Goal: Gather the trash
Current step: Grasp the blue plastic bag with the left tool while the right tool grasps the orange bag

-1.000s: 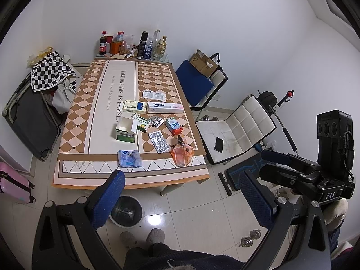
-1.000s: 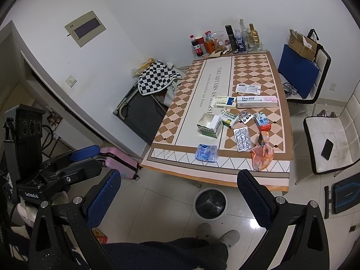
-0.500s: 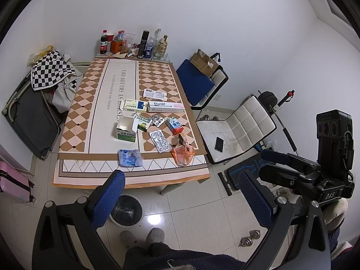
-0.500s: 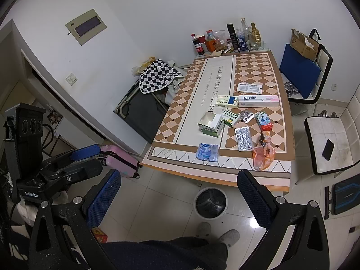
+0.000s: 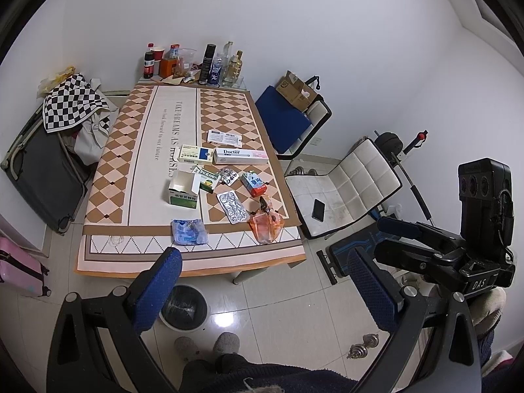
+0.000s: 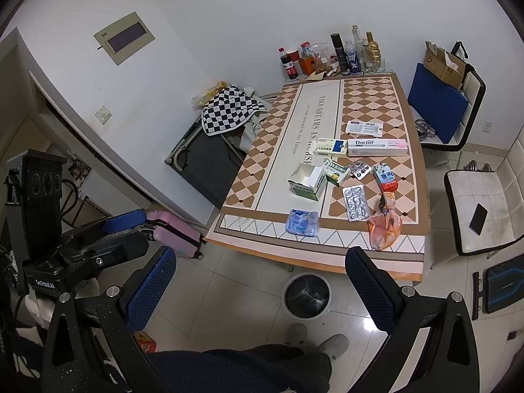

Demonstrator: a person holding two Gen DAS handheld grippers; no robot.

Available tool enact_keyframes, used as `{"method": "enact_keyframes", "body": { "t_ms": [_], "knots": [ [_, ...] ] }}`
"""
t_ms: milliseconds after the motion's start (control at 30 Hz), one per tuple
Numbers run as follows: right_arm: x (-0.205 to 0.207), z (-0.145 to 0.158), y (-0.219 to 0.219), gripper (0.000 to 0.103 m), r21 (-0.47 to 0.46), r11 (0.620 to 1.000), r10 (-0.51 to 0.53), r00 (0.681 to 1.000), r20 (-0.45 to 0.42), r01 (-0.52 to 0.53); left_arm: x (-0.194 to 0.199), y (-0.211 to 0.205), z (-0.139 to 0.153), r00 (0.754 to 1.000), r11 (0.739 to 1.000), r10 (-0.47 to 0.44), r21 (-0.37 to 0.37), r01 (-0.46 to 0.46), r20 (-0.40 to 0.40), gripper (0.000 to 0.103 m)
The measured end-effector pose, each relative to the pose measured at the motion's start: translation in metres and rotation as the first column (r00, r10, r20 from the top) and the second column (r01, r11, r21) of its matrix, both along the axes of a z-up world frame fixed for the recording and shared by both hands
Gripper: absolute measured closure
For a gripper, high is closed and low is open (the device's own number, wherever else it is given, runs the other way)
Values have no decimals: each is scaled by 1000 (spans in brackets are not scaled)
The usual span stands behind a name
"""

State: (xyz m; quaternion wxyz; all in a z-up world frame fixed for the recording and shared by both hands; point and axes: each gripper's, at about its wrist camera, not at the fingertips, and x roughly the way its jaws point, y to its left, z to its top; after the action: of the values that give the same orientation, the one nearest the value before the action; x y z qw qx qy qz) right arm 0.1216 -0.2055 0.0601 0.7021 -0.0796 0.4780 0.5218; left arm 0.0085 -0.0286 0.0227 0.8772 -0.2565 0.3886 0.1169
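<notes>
Left gripper: fingers spread wide, holding nothing, raised above the floor. On the surface, from left: open green box, blue wrapper, blister pack, orange bag. Waste bin stands below the near edge. Right gripper: fingers equally wide apart, holding nothing.

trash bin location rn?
The trash bin stands on the floor at the table's near edge, partly under it, just ahead of the person's slippers; bottom centre in both wrist views.
</notes>
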Motion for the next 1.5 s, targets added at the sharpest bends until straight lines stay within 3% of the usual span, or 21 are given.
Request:
{"method": "enact_keyframes", "body": {
  "t_ms": [467,600,800,933,1067,1200,1367,1467,1500],
  "knots": [
    [-1,-3,4,0,-2,1000,0,1000,-4,0,0,1,-2,1000,1000,1,0,-1,0,0],
    [-6,-9,14,0,-7,1000,-6,1000,-8,6,-4,-9,12,1000,1000,-3,-3,3,-2,0],
    [3,-16,28,0,-14,1000,-19,1000,-21,18,-8,-4,4,1000,1000,-7,-9,7,-12,0],
    [8,-24,34,0,-26,997,-68,997,-27,68,-2,10,-13,997,998,38,45,-35,-66,0],
    [29,-55,40,0,-90,975,-206,978,-37,202,22,55,-65,980,988,124,108,-108,-158,0],
    [73,-116,42,0,-206,921,-343,939,-23,331,48,91,-129,933,972,222,143,-187,-284,0],
    [143,-215,46,0,-380,820,-461,888,3,427,90,131,-232,854,970,232,41,-241,-465,1],
    [185,-272,52,0,-445,786,-488,872,-23,429,116,137,-280,817,965,218,-7,-263,-534,1],
    [195,-284,53,0,-459,778,-494,869,-28,428,125,138,-294,803,963,223,-2,-269,-553,6]
  ]
}}
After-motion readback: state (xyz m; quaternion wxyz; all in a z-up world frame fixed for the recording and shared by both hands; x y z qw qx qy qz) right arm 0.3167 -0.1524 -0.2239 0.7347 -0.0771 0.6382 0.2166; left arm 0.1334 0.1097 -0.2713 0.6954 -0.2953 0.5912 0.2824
